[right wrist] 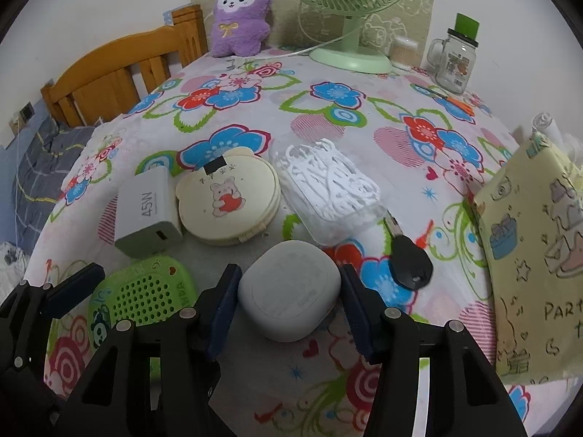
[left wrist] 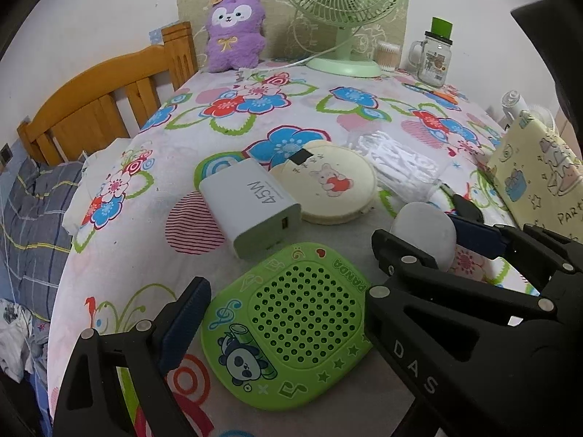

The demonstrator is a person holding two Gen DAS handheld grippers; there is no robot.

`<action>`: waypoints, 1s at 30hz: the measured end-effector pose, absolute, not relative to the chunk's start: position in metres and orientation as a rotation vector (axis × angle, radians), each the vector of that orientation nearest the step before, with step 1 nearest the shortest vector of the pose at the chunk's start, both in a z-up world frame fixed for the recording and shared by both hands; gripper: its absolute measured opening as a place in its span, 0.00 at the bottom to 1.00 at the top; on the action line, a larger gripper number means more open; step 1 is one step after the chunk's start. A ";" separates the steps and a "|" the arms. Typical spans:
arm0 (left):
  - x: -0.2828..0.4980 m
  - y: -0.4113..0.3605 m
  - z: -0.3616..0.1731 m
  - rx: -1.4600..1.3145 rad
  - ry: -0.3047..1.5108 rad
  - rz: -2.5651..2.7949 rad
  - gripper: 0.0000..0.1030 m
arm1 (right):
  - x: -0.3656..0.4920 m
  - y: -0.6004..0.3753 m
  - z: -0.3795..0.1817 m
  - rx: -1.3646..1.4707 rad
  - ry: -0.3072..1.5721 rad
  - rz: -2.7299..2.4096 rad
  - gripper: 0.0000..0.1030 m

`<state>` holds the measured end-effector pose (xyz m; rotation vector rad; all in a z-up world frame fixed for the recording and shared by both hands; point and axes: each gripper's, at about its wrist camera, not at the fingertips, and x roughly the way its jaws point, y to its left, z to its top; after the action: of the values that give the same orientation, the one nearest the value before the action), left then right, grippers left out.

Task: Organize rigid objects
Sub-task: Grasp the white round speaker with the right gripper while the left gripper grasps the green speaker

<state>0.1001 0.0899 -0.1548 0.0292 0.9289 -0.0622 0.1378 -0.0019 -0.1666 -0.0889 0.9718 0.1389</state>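
A white rounded case (right wrist: 291, 291) lies on the flowered tablecloth (right wrist: 364, 138), and my right gripper (right wrist: 289, 291) is shut on it, a blue pad against each side. The same case (left wrist: 424, 233) shows in the left wrist view, with the right gripper (left wrist: 426, 240) around it. My left gripper (left wrist: 288, 291) stands open astride a green panda speaker (left wrist: 291, 324), which lies flat between the jaws. The speaker (right wrist: 142, 291) sits left of the case. Behind lie a white 45W charger (left wrist: 251, 207), a round cream compact (left wrist: 328, 185), a clear pack of white floss picks (right wrist: 328, 182) and a black key (right wrist: 410, 262).
A yellow cartoon-print box (right wrist: 535, 255) stands at the right edge. At the back are a green fan (right wrist: 346, 11), a purple plush (right wrist: 240, 14), a glass jar mug (right wrist: 453, 62) and cotton swabs (right wrist: 402, 51). A wooden headboard (left wrist: 102, 98) and a bed lie left.
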 end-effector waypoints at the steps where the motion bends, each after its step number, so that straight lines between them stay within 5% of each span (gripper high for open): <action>1: 0.098 0.088 -0.153 0.029 0.925 -0.063 0.92 | 0.135 -0.003 -0.164 -0.087 0.966 0.137 0.56; 30: 0.050 0.052 -0.100 0.038 0.828 -0.087 0.92 | 0.081 -0.040 -0.103 -0.058 0.861 0.095 0.56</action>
<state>0.0504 0.0525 -0.1000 0.0385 0.8283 -0.0869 0.0808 -0.0398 -0.1033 -0.0580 0.8605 0.0952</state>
